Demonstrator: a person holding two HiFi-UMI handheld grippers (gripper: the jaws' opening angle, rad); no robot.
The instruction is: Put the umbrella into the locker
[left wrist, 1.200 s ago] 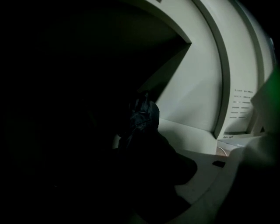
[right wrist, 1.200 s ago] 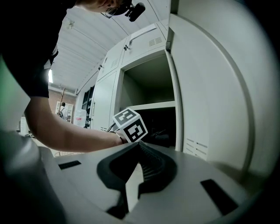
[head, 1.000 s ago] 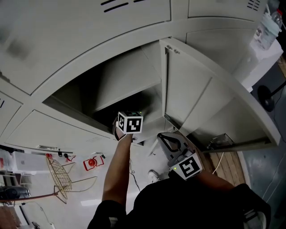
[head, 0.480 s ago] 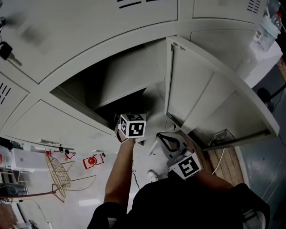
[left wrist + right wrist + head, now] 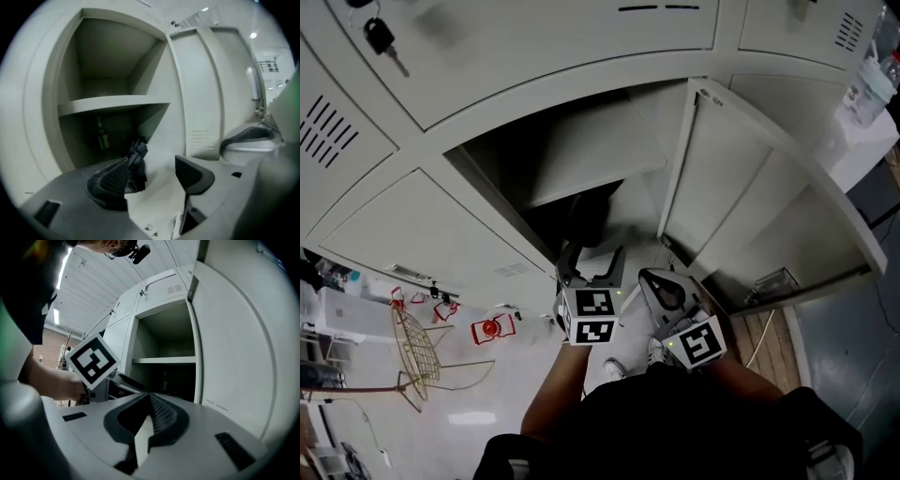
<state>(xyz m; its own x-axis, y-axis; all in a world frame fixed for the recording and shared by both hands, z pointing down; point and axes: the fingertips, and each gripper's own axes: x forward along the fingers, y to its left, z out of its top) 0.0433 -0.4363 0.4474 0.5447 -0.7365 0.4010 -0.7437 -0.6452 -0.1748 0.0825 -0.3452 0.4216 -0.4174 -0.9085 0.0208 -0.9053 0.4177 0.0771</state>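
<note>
So the umbrella (image 5: 138, 152) is in the locker (image 5: 487, 131). It's a dark folded bundle lying on the floor of the lower compartment, under the shelf (image 5: 112, 104), close to the front edge. There's a bottle (image 5: 102, 136) standing upright further back in that same compartment, apart from the umbrella. The upper compartment looks bare from where the left gripper view sees it.

The left gripper (image 5: 592, 255) sits just outside the locker opening, angled down a bit toward the lower compartment. Its jaws are spread apart and closing in, with nothing between the pads. The umbrella shows past the left jaw, inside the locker, and I can't see any contact.

The right gripper (image 5: 661, 284) hangs next to it, low by the open locker door (image 5: 741, 206) and pointing roughly level. Its jaws are pressed together at the tips with nothing in them. In its own view you can see the left gripper's marker cube (image 5: 92, 359) and the hand (image 5: 51, 385) behind it.

The door is swung wide out to the right. A key (image 5: 380, 37) dangles from a locker up at the left.
</note>
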